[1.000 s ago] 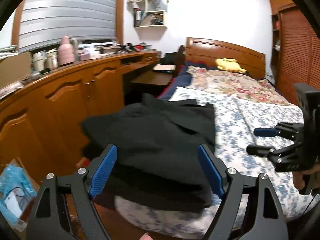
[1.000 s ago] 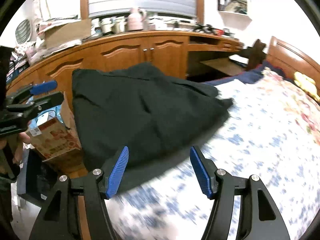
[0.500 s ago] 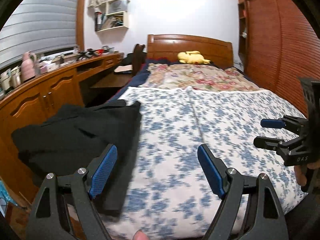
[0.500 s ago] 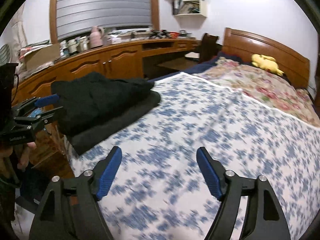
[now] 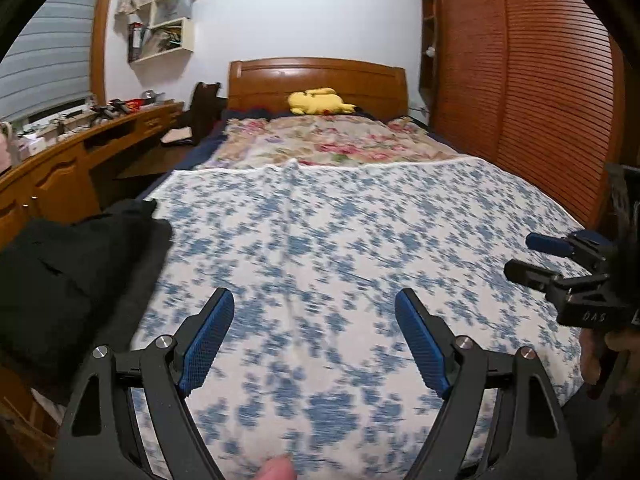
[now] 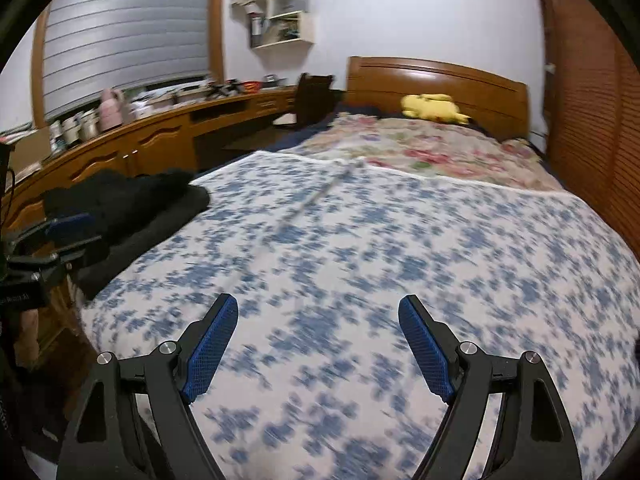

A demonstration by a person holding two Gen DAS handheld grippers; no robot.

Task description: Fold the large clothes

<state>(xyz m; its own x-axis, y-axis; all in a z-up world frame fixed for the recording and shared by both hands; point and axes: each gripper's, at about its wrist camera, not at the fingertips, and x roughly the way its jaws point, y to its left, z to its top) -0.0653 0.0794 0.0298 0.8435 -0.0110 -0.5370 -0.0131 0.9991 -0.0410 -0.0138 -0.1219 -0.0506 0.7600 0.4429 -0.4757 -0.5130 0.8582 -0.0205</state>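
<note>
The left claw (image 5: pixel 314 340) hangs spread over the white bed cover with blue flower print (image 5: pixel 340 240), nothing between its blue pads. The right claw (image 6: pixel 318 344), whose jaws have just been opening, is likewise spread and empty above the same cover. The folded black garment (image 5: pixel 68 276) lies at the bed's near left edge, beside the curved wooden table (image 6: pixel 160 136). A yellow plush toy (image 5: pixel 318 102) rests by the far headboard.

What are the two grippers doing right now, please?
Left gripper: open, holding nothing.
Right gripper: open, fingers have just been opening, nothing between them.
</note>
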